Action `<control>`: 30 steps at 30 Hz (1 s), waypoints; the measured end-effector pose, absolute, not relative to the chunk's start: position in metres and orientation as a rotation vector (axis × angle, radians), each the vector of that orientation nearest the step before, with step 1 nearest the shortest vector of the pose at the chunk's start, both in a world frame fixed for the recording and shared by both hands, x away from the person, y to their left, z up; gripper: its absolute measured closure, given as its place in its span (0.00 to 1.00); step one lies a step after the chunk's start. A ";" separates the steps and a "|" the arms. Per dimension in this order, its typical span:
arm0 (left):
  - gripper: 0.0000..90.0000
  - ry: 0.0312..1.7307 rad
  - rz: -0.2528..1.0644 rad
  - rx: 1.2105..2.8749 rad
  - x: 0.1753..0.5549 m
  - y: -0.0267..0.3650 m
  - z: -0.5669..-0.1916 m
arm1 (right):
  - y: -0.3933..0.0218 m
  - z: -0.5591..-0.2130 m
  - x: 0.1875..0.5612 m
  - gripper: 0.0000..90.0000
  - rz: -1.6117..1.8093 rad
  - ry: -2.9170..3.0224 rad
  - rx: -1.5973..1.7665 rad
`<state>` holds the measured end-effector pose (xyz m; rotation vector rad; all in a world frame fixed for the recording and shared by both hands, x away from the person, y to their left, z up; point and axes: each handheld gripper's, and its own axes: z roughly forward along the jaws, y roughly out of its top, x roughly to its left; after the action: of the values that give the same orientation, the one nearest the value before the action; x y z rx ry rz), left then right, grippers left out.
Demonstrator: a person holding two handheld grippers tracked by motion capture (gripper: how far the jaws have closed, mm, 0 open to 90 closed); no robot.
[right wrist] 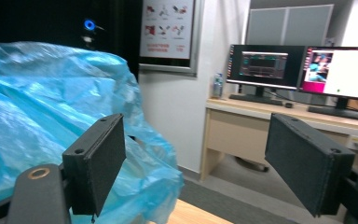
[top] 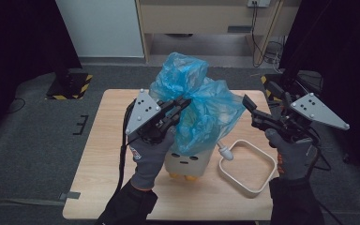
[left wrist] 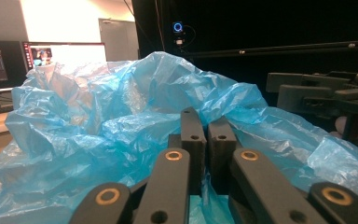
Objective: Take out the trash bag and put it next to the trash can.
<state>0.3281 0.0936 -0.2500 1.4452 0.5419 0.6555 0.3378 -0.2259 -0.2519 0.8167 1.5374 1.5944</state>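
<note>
My left claw point(top: 183, 104) pinches the blue bag point(top: 201, 108); my spread right claw point(top: 252, 111) should grab the opposite rim squarely.

Crumpled blue plastic bag point(top: 201, 105), apparently over bin

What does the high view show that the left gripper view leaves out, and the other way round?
High view: the wooden table, a white bin under the blue bag, a white square frame and both gloved hands. Left gripper view: the left gripper pinched shut on the bag's film, and monitors behind. Both: the blue bag and the right gripper, open and apart from the bag.
</note>
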 end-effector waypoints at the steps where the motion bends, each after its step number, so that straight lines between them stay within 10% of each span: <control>1: 0.97 0.541 0.657 1.444 0.328 0.094 -0.250 | -0.227 -0.253 0.339 0.22 1.586 1.530 0.822; 30: 0.97 0.507 0.707 1.317 0.327 0.105 -0.235 | -0.264 -0.343 0.350 0.20 1.397 1.582 1.032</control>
<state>0.3273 0.1052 -0.2355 1.3167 0.5072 0.7074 0.3497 -0.2639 -0.3429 1.0319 1.5819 1.3966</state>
